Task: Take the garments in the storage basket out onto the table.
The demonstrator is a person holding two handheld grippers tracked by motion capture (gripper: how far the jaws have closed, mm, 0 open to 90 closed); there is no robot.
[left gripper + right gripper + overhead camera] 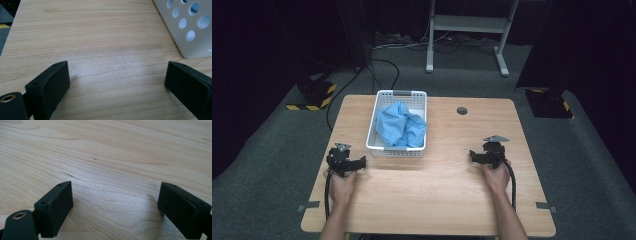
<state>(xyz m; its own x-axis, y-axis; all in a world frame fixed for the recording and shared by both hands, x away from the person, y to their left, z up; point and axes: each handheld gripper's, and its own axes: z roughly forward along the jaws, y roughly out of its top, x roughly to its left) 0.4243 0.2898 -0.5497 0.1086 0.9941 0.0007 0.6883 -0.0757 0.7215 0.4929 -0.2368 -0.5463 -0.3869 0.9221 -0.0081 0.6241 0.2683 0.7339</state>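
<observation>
The left claw (362, 163) rests low over the bench with its two black jaws spread wide and nothing between them; in the left gripper view only bare wood grain lies in the gap. Just beside it, ahead and to its right, stands the white perforated plastic basket (379, 145), whose round-holed corner wall (190, 30) rises at the upper right of that view, close to the right jaw but apart from it. Inside the basket lies a crumpled light-blue cloth (399, 125), heaped against its right wall.

The right claw (473, 155) is likewise released, jaws standing wide over plain wood in the right gripper view, gripping nothing. It sits well apart from the basket, across an open stretch of the light wooden bench (447, 190). A small dark round hole (462, 110) marks the bench top beyond it, right of the basket.

Nothing lies between either claw and the basket. Beyond the bench are grey carpet, black cables (382, 67) and a grey metal frame's legs (502, 60).
</observation>
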